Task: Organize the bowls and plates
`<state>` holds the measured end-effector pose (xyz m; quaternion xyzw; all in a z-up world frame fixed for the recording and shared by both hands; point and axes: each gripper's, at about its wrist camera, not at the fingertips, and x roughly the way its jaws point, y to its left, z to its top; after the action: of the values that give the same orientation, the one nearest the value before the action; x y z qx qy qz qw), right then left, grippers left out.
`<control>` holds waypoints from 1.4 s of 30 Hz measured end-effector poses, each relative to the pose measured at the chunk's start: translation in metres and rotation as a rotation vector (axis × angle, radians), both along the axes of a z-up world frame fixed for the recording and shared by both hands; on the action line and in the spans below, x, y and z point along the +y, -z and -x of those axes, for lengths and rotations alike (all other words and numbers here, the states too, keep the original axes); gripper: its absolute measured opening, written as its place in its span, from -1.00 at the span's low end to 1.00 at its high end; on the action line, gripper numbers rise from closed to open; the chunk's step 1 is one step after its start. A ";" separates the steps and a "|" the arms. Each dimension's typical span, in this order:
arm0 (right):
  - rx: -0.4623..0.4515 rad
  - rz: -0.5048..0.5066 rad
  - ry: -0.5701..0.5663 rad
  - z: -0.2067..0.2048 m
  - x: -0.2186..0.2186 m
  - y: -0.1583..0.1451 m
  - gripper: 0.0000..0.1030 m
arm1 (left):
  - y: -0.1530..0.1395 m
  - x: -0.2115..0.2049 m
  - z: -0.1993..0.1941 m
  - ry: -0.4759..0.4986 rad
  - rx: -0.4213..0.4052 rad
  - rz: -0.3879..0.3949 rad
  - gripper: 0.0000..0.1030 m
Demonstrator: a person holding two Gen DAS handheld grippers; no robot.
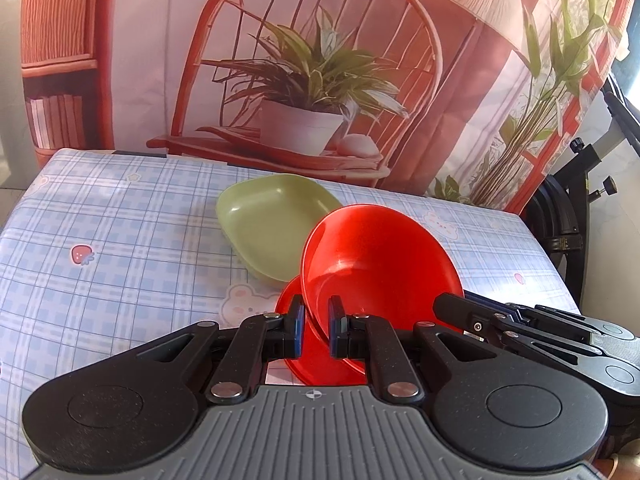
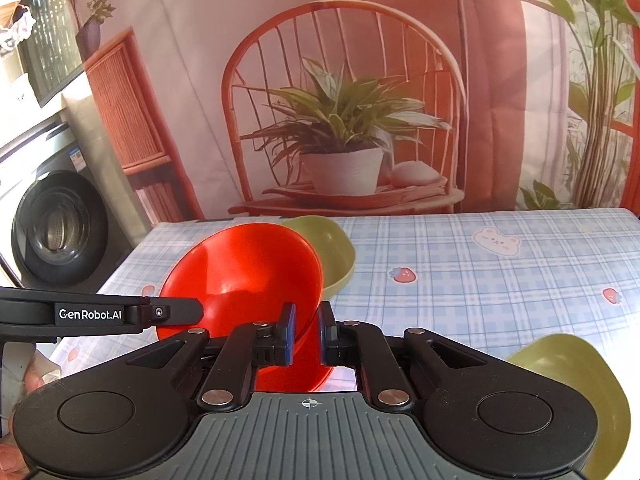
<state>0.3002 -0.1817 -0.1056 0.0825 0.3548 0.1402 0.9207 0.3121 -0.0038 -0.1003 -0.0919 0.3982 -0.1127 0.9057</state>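
Red bowl (image 1: 380,264): looks like glossy plastic, smooth, slightly translucent, bright highlights on the inner wall. Red plate (image 1: 316,360) under it: same glossy red plastic look. Green dish (image 1: 272,220): matt to satin plastic, smooth, soft sheen only. Second green dish (image 2: 576,380): same dull olive finish. Tablecloth (image 1: 120,240): looks like woven cloth, matt, printed plaid with bears and strawberries, a few soft wrinkles. Left gripper (image 1: 316,330): black finely textured matt plastic arms, bright metal rivets, ribbed grey body, blue pads (image 1: 298,328) look rubbery. Right gripper (image 2: 306,336): same build. Backdrop (image 1: 320,60): printed fabric, matt, faint creases. Washing machine (image 2: 56,224): glossy dark door glass.
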 end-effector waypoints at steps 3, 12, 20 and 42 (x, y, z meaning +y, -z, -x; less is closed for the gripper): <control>0.018 0.028 -0.003 -0.003 0.004 0.005 -0.80 | 0.006 0.001 -0.001 0.002 -0.003 -0.002 -0.76; 0.059 0.079 -0.005 -0.010 0.008 0.018 -0.80 | 0.026 0.002 -0.002 0.026 0.020 -0.005 -0.74; 0.081 0.087 -0.008 -0.011 0.009 0.026 -0.80 | 0.033 0.000 -0.003 0.038 0.027 -0.015 -0.73; 0.066 0.059 -0.007 -0.005 0.000 0.020 -0.66 | 0.023 0.014 -0.002 0.046 0.006 0.012 -0.15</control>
<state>0.3052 -0.1820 -0.1259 0.0584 0.3890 0.1303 0.9101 0.3144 0.0102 -0.1234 -0.0887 0.4021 -0.1356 0.9011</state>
